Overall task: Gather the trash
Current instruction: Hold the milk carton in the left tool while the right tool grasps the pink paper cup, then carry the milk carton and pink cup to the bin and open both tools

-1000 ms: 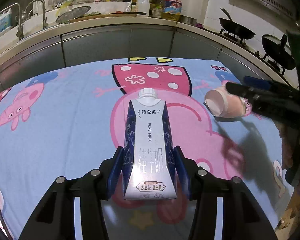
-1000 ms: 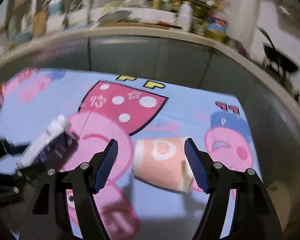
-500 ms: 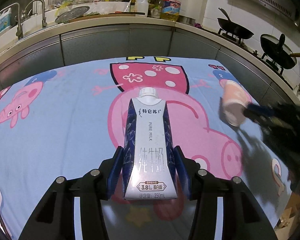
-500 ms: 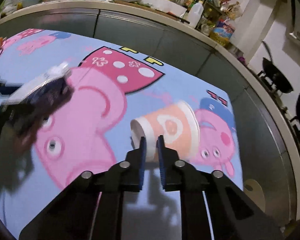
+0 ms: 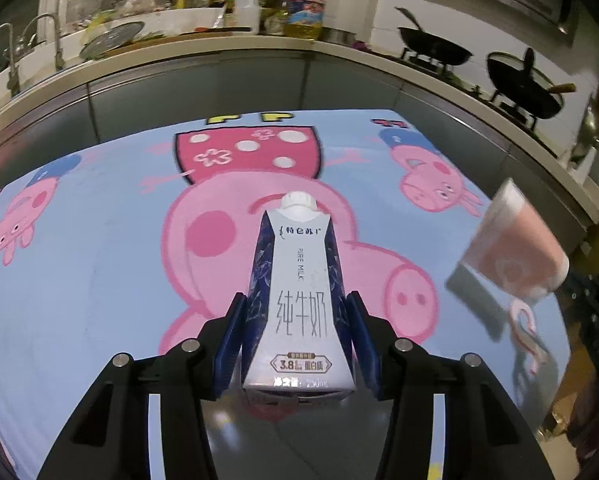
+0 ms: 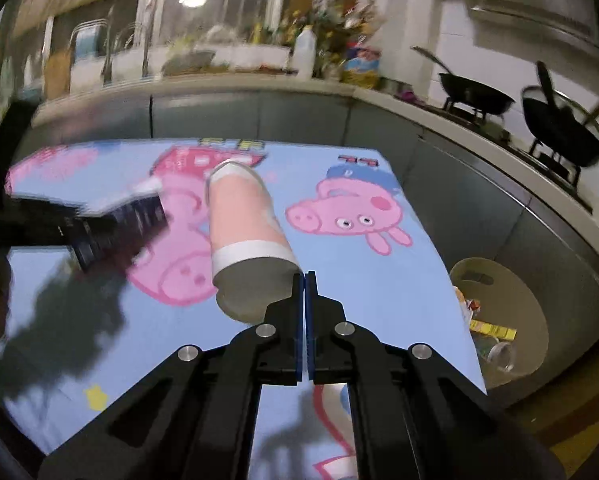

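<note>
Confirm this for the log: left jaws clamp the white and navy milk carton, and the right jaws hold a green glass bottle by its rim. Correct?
One error. The right gripper pinches a pink paper cup by its rim, as the right wrist view shows. The left gripper does clamp the white and navy milk carton.

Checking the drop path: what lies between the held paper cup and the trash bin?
Right wrist view: only bare cartoon tablecloth and its edge separate the paper cup from the trash bin.
</note>
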Motion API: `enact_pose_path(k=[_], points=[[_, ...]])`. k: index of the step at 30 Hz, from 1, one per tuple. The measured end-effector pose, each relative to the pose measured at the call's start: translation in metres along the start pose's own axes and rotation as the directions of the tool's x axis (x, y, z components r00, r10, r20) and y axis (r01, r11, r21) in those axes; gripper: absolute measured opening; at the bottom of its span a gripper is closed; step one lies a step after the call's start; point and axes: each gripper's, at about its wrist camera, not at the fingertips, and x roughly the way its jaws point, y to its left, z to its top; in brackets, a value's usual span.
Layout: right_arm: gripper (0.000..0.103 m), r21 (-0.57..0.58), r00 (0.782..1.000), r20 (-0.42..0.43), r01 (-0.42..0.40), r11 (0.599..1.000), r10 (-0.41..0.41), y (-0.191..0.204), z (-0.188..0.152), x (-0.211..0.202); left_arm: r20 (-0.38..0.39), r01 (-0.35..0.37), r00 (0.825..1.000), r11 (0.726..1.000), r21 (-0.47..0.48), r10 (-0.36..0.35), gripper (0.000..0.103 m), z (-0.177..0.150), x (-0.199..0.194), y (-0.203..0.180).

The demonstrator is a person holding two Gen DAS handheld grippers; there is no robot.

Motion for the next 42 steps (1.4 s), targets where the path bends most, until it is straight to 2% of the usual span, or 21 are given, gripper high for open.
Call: enact_pose_path(k=[4,9,18,23,29,35,38,42], points=[[0.001,0.075,0.999,0.045,-0.031,0.997,0.028,-0.009,0.010,-0.014,0.017,0.071,0.997,0.997,0.018,-0.072,0.050,0.002,-0.009,-0.013],[0.001,0.116,0.997,0.072,-0.036,0.993,0.028,-0.020,0.012,-0.027,0.004,0.192,0.981,0.981,0.014,-0.192,0.050,0.006,-0.011,-0.028],[0.001,0.217,1.000,0.004,-0.007,0.976,0.006,-0.053,-0.019,-0.011,-0.022,0.239,0.971,0.962,0.135,-0.238,0.050,0.018,-0.005,-0.087],[0.001,0.285,1.000,0.008,0.005,0.958,-0.007,-0.076,-0.030,-0.011,-0.020,0.253,0.967,0.950,0.186,-0.254,0.050,0.029,-0.004,-0.113],[0.001,0.307,0.999,0.027,0.010,0.952,-0.019,-0.091,-0.035,-0.016,-0.020,0.276,0.960,0.938,0.210,-0.278,0.050,0.046,0.000,-0.137],[0.001,0.354,0.992,0.055,0.086,0.931,-0.112,-0.132,-0.039,-0.023,-0.029,0.312,0.948,0.912,0.266,-0.316,0.050,0.071,0.010,-0.185],[0.001,0.396,0.982,0.053,0.147,0.906,-0.182,-0.166,-0.044,-0.025,-0.038,0.347,0.935,0.891,0.294,-0.351,0.050,0.089,0.020,-0.217],[0.001,0.447,0.965,0.019,0.224,0.866,-0.260,-0.214,-0.053,-0.021,-0.056,0.411,0.907,0.851,0.326,-0.417,0.050,0.111,0.040,-0.269]])
